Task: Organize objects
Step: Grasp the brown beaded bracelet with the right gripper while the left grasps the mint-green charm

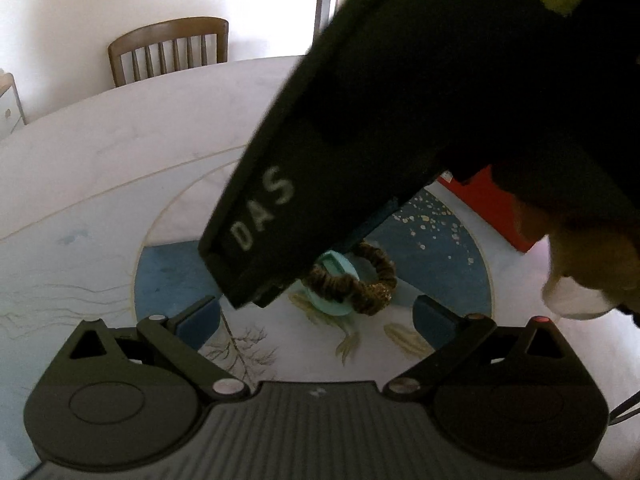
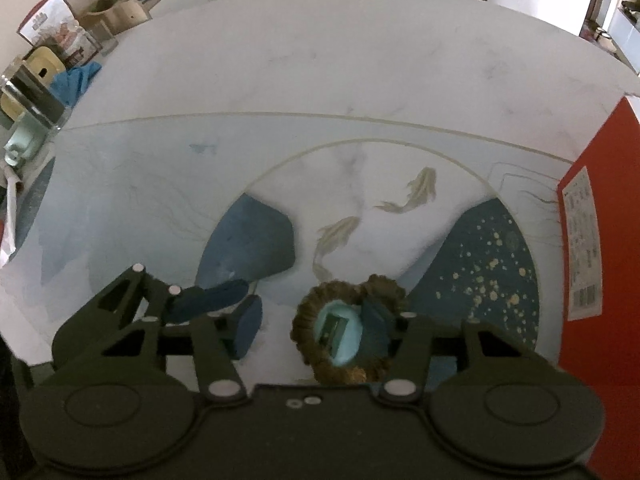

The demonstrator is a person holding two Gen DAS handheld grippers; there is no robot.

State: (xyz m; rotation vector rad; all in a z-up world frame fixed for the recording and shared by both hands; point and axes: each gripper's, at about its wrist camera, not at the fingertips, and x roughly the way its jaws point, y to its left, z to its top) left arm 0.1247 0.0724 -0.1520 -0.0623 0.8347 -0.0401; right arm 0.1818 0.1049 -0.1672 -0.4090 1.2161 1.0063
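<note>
A brown scrunchie (image 2: pixel 320 364) lies on the painted table (image 2: pixel 320 80), ringed around a small round teal object (image 2: pixel 340 332). My right gripper (image 2: pixel 312 326) points steeply down over them, both between its jaws. Its right pad (image 2: pixel 374 322) sits against them; its left pad (image 2: pixel 248 326) stands apart, so it is open. In the left wrist view the scrunchie (image 1: pixel 364 286) and teal object (image 1: pixel 334 298) lie just ahead of my open, empty left gripper (image 1: pixel 316 320). The right gripper's black body (image 1: pixel 280 220) hides part of them.
A red box (image 2: pixel 592 240) stands at the table's right, also seen behind the right gripper as the red box (image 1: pixel 492 208). A hand (image 1: pixel 580 276) holds that gripper. A wooden chair (image 1: pixel 168 48) stands beyond the table. Clutter and a blue cloth (image 2: pixel 76 80) sit far left.
</note>
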